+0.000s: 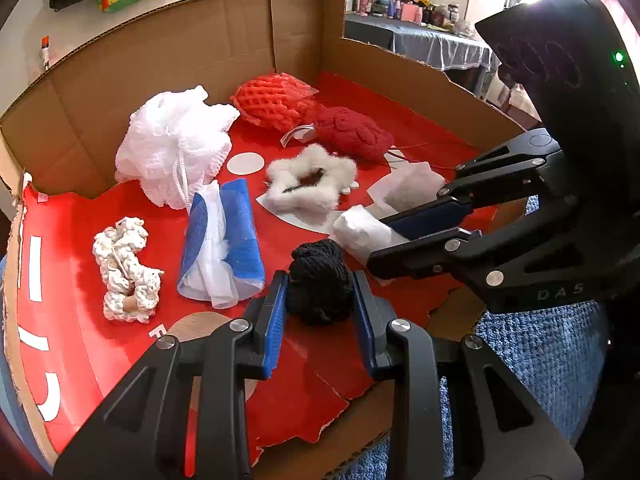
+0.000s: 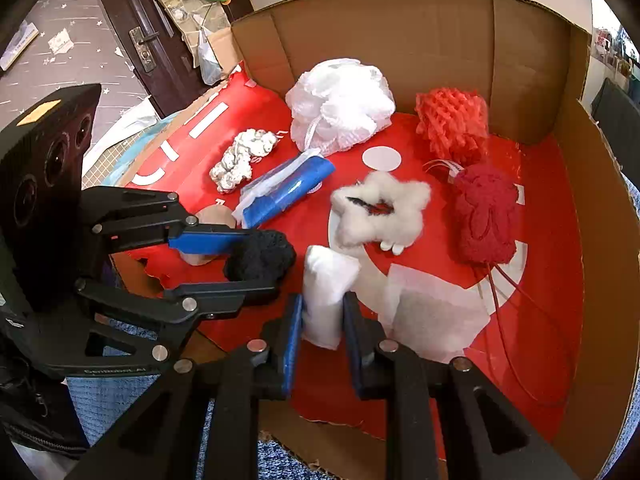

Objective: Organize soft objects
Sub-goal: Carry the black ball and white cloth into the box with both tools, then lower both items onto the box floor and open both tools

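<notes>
My left gripper (image 1: pixel 320 280) (image 2: pixel 256 258) is shut on a black yarn ball (image 1: pixel 320 282) (image 2: pixel 260 258) near the front edge of the red sheet (image 1: pixel 120 216) (image 2: pixel 440 240). Beside it my right gripper (image 2: pixel 322 304) (image 1: pixel 384 236) is shut on a small white pouch (image 2: pixel 326 292) (image 1: pixel 360 232). Further back on the sheet lie a white mesh puff (image 1: pixel 176 148) (image 2: pixel 340 104), a blue-and-white cloth roll (image 1: pixel 224 240) (image 2: pixel 284 192), a cream crochet piece (image 1: pixel 124 268) (image 2: pixel 242 158), a white fluffy ring (image 1: pixel 312 180) (image 2: pixel 380 208), a dark red knit piece (image 1: pixel 352 132) (image 2: pixel 486 212) and an orange-red foam net (image 1: pixel 276 100) (image 2: pixel 452 124).
Cardboard walls (image 1: pixel 168 60) (image 2: pixel 420 36) close off the back and sides of the red sheet. A flat white paper bag (image 2: pixel 432 312) (image 1: pixel 412 188) lies right of the pouch. Blue textured cloth (image 1: pixel 540 352) covers the surface in front. A cluttered table (image 1: pixel 420 36) stands behind.
</notes>
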